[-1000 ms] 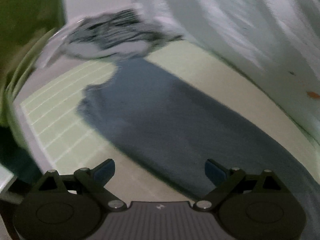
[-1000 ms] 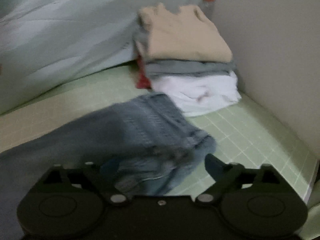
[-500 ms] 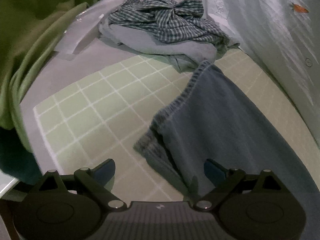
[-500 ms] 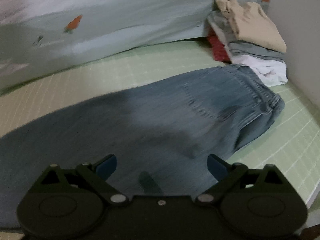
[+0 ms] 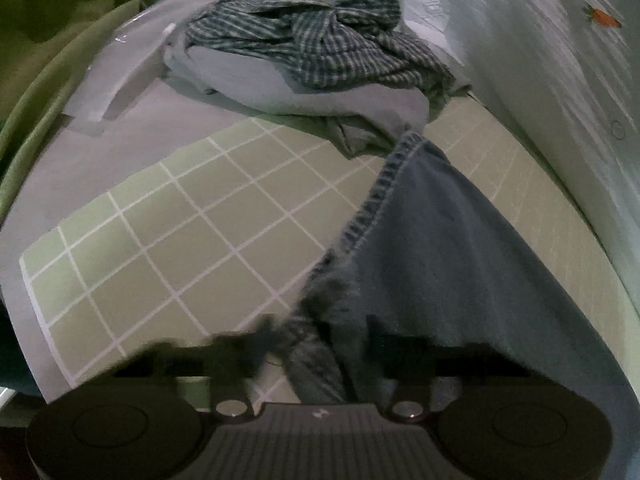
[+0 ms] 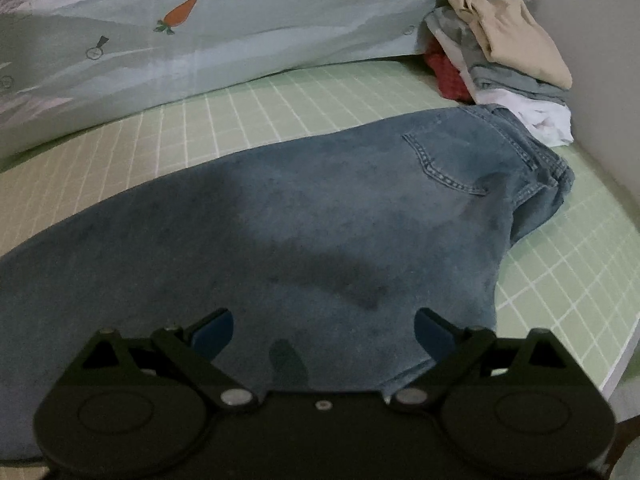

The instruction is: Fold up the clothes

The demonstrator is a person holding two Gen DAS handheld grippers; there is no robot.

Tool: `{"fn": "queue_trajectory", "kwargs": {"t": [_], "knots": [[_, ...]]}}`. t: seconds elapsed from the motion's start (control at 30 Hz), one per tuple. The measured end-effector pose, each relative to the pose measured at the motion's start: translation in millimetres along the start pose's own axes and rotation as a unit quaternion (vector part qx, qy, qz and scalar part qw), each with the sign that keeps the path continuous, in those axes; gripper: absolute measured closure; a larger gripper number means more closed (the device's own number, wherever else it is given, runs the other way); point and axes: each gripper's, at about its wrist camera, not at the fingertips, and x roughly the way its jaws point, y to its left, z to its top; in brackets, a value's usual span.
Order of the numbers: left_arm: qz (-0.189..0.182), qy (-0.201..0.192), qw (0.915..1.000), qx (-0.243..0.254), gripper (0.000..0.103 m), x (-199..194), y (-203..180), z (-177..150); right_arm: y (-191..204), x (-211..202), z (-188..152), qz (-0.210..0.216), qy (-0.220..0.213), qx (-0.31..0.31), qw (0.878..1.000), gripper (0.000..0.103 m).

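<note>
A pair of blue jeans (image 6: 320, 220) lies flat along the green checked mat (image 6: 280, 108), waistband and back pocket toward the right. In the left wrist view the hem end of the jeans (image 5: 440, 240) lies on the mat (image 5: 180, 248). My left gripper (image 5: 320, 344) is blurred, its fingers drawn in around the frayed hem corner; the grip itself is not clear. My right gripper (image 6: 322, 330) is open and empty, just above the jeans' thigh part.
A folded stack with a beige top (image 6: 508, 44) stands at the far right by the wall. A crumpled plaid shirt on grey cloth (image 5: 312, 44) lies beyond the hem. A carrot-print duvet (image 6: 200, 32) lines the far side. Green fabric (image 5: 48, 60) hangs at the left.
My left gripper has dropped onto the hem corner and its fingers have moved inward. My right gripper has let go of the waistband earlier and now hovers open, almost still, over the flattened jeans.
</note>
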Motion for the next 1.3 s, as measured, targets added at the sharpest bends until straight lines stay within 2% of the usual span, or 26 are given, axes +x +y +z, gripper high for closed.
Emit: {"fn": "queue_trajectory", "kwargs": {"t": [0.1,0.2,0.3,0.43,0.53,0.63,0.7,0.8,0.97,1.1,1.23,1.3], "knots": [[-0.023,-0.005,0.9996,-0.016,0.085,-3.5,-3.2,3.9,-8.1,2.6,-0.1,-0.005,0.003,0.006,1.0,0.005],[-0.042,-0.032,0.9985,0.012,0.085,-17.0,-25.6,6.1,-22.5,6.4,2.1,-0.009,0.005,0.013,1.0,0.005],[-0.058,-0.063,0.9942,0.064,0.086,-32.0,-64.6,2.9,-38.2,9.8,5.8,-0.01,0.005,0.016,1.0,0.005],[-0.092,-0.094,0.9821,0.134,0.086,-50.1,-125.4,-17.4,-63.1,13.3,13.2,-0.005,0.001,0.016,1.0,0.005],[-0.119,-0.099,0.9691,0.193,0.086,-63.0,-170.6,-48.2,-85.7,16.7,19.3,-0.002,-0.002,0.014,1.0,0.005],[-0.141,-0.064,0.9591,0.237,0.086,-64.7,-208.3,-90.5,-109.8,23.1,24.5,-0.003,-0.001,0.016,1.0,0.005],[-0.147,-0.018,0.9541,0.26,0.086,-55.4,-227.2,-125.9,-125.4,28.7,27.8,-0.003,0.002,0.015,1.0,0.005],[-0.116,0.048,0.9532,0.275,0.086,-32.8,-239.1,-167.3,-146.3,37.5,32.2,-0.004,0.007,0.009,1.0,0.005],[-0.083,0.043,0.9645,0.247,0.085,-27.1,-247.5,-177.8,-177.2,50.6,40.3,0.0,0.009,-0.009,1.0,0.005],[-0.076,0.041,0.9652,0.247,0.083,-35.9,-253.6,-182.0,-195.6,62.9,49.0,0.012,0.016,-0.01,1.0,0.004],[-0.071,0.039,0.9654,0.248,0.074,-45.3,-259.7,-186.6,-202.0,67.3,59.8,0.016,0.013,-0.016,1.0,0.004],[-0.082,0.043,0.9593,0.267,0.058,-52.1,-267.4,-187.6,-208.3,68.0,66.8,0.024,0.014,-0.002,1.0,0.004]]}}
